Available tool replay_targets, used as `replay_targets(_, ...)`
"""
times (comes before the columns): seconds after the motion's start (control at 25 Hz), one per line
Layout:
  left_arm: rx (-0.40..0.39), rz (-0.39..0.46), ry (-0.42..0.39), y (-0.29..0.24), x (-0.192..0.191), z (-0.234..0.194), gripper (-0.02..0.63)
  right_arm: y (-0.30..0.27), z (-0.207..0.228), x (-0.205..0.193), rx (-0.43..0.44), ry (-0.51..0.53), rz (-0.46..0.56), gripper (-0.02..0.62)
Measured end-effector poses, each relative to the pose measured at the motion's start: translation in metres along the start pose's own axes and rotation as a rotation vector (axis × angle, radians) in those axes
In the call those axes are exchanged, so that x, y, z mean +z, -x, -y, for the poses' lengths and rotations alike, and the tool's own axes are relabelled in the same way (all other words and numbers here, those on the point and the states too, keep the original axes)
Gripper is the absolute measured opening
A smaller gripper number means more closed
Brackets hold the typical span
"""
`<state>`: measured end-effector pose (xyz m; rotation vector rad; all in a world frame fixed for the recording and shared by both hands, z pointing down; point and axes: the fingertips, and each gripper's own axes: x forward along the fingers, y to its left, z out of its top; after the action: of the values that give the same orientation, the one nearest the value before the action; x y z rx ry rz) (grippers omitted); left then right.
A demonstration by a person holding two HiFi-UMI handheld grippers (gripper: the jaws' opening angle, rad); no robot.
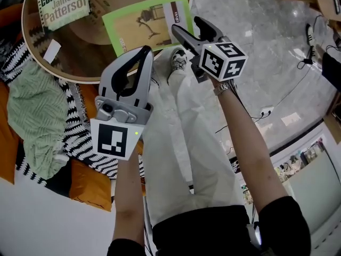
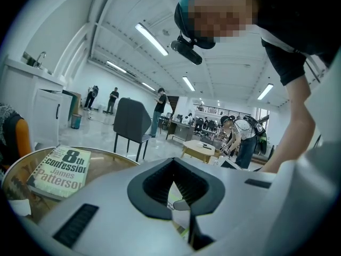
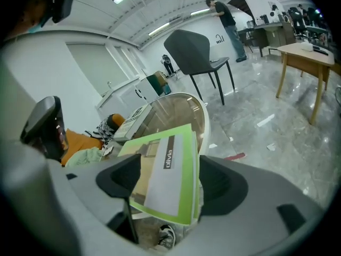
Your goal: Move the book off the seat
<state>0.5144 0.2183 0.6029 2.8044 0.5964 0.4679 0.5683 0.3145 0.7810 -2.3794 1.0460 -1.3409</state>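
A thin green-bordered book (image 1: 146,23) hangs over the round glass table (image 1: 80,71), and my right gripper (image 1: 180,31) is shut on its right edge. In the right gripper view the book (image 3: 170,169) fills the gap between the jaws, tilted, with the table behind it. My left gripper (image 1: 144,55) is held in front of the table's near rim; its jaws are shut with nothing between them, as the left gripper view (image 2: 173,188) also shows. The seat (image 1: 21,143), with orange cushions, lies at the left.
A paperback titled "8th confession" (image 1: 61,1) lies on the table's far side. A green cloth (image 1: 34,116) and a black-and-white striped blanket (image 1: 80,132) cover the seat. The person's legs and a shoe (image 1: 177,60) are below the grippers. Cables (image 1: 266,111) run across the marble floor.
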Motion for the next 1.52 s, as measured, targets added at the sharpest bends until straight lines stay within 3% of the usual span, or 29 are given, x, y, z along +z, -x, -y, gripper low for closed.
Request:
replay_targets(0.4,0.007,0.021,-0.016,0.017,0.024,0.007,0.009,0.028,-0.038,0.022,0.049,0.017,0.039,0.313)
replay_targets(0.76,0.018,0.039,-0.015,0.041,0.040,0.014,0.009,0.057,-0.072,0.037,0.044,0.050,0.104,0.039)
replay_targets(1.08,0.001,0.073,-0.018,0.065,0.073,0.025,0.009,0.094,-0.120,0.068,0.083,0.091,0.178,0.015)
replay_targets(1.52,0.029,0.183,-0.058,0.116,0.159,0.037,0.009,0.173,-0.232,0.138,0.211,0.225,0.343,0.015)
